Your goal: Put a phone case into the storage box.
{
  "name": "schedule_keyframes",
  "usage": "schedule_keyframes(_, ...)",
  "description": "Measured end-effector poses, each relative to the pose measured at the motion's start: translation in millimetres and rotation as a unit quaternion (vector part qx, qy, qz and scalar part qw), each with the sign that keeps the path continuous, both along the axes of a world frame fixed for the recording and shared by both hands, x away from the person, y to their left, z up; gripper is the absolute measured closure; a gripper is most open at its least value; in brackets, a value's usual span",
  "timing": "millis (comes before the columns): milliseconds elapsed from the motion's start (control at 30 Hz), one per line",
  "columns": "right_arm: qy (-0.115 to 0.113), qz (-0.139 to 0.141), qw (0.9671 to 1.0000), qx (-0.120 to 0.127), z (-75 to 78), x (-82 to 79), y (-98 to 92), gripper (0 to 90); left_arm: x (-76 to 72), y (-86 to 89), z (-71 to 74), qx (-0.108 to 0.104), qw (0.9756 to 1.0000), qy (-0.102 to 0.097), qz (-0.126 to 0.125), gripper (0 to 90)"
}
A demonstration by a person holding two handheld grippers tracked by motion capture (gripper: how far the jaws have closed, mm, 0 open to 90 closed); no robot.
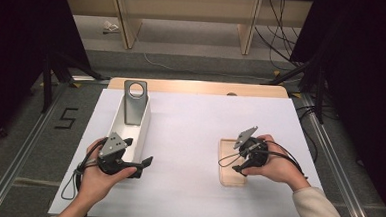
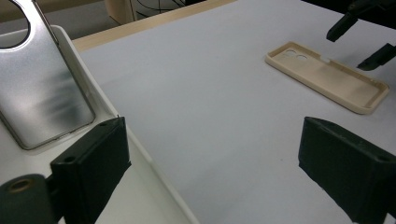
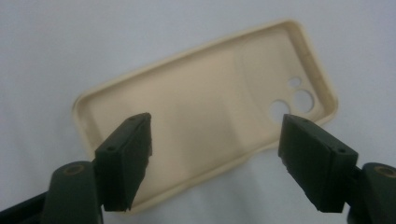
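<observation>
Fingers of right gripper [image 3: 215,158] spread wide above beige phone case [image 3: 201,116], gripping nothing.

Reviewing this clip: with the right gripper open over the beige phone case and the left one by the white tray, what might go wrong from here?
1. The phone case lies flat, hollow side up, on the table; its thin rim could slip from the right gripper when it regrips.
2. The left gripper stands open, one jaw over the white tray; a careless move may nudge the tray.
3. The metal plate leans inside the tray, so a jolt might topple it.
</observation>
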State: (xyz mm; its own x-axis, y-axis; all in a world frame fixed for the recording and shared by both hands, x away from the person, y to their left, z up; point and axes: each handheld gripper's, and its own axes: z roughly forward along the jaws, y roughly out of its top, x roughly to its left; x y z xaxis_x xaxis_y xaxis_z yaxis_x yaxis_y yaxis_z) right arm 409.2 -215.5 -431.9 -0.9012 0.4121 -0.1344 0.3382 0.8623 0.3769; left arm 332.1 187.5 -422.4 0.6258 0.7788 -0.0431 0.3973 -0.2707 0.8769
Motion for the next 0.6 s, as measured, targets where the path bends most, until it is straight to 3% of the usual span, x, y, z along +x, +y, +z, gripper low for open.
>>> schedule_keyframes(233, 0.009, 0.043, 0.9986, -0.028, -2.6, -16.4, -0.7, 18.5, 0.1, 0.0, -0.1, -0.001, 1.0000, 0.000, 0.000, 8.3)
schedule_keyframes(600, 0.026, 0.108, 0.9916, -0.068, -7.0, -28.3, 13.1, 23.3, 0.4, 0.7, -0.4, 0.000, 1.0000, 0.001, 0.000, 8.3)
